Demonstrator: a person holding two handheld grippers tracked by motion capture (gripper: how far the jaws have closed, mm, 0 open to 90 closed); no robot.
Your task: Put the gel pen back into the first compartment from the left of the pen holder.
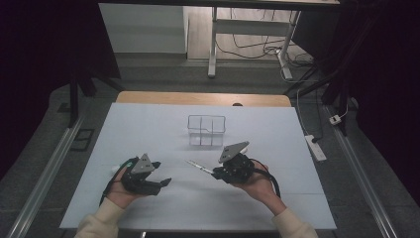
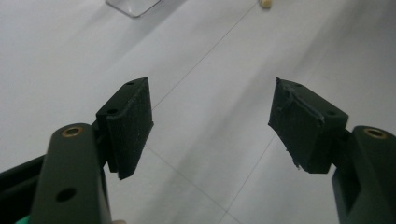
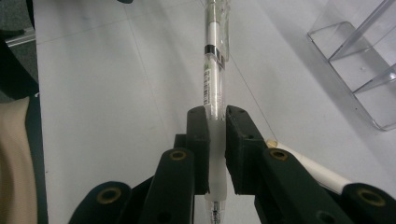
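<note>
We see the right gripper [image 1: 214, 172] clamped on a slim clear-plastic pen [image 3: 215, 79] with a white rubbery grip, held just above the white worktop [image 1: 148, 129] and pointing toward ten o'clock. At one o'clock from the pen stands a clear, straight-walled divided organizer [image 1: 206, 130], with bare worktop between them. Our left gripper [image 1: 157, 179], at the pen's eight o'clock, has its matte black pads [image 2: 133, 121] spread wide around nothing.

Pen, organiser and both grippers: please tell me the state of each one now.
Pen: clamped between the jaws of the right gripper, sticking out ahead of them.
Right gripper: shut on the pen.
Left gripper: open, nothing between its jaws.
Clear organiser: upright on the table, its compartments look empty.
</note>
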